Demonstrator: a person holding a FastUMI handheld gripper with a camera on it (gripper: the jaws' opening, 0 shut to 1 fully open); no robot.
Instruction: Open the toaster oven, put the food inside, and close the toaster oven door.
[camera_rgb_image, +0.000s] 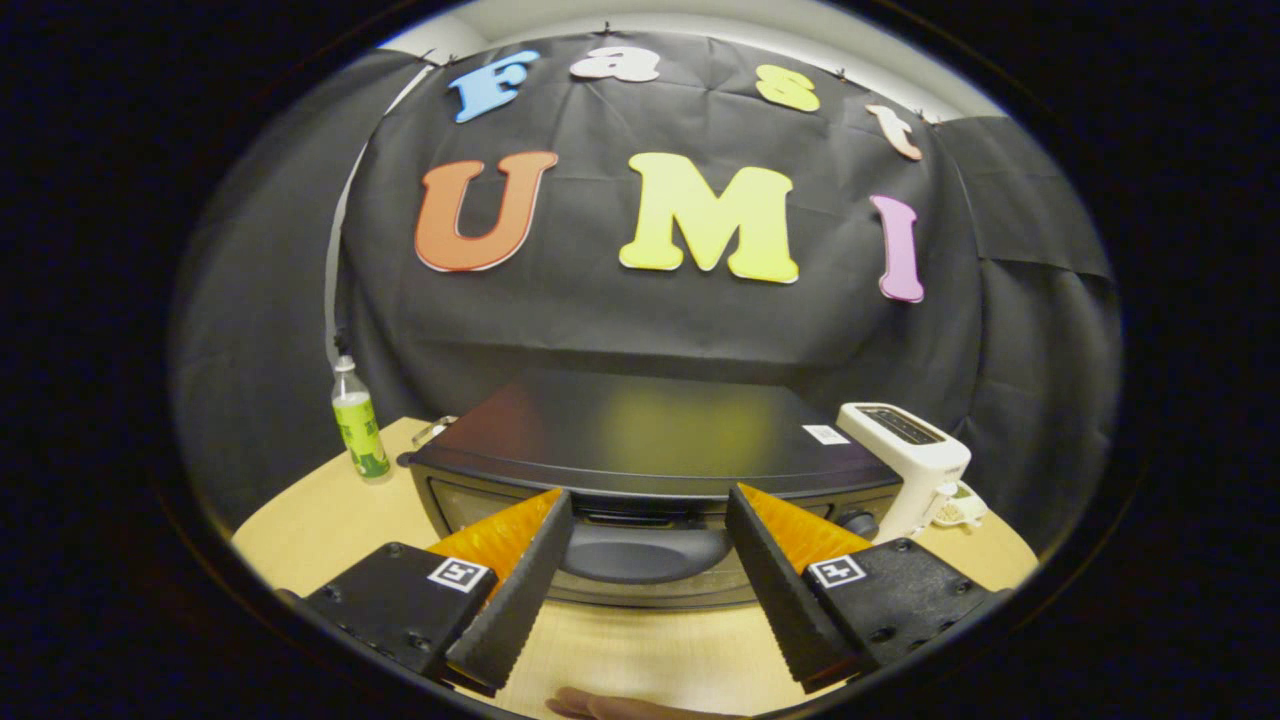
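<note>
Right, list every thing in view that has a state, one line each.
toaster oven: door shut, its handle just ahead of the fingers.
hand-held gripper: open, fingers spread either side of the door handle, touching nothing.
bottle: upright, cap on.
white toaster: upright, slots look empty.

Light wooden table (640, 650), black toaster oven (650, 440), green-labelled bottle (360, 425), white toaster (910, 460) on it

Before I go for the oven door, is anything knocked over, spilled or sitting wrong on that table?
Nothing stands out. The toaster oven sits square with its door shut, the bottle and the white toaster stand upright on either side of it, and the table looks dry. The gripper has its jaws open, empty, facing the door handle.
</note>
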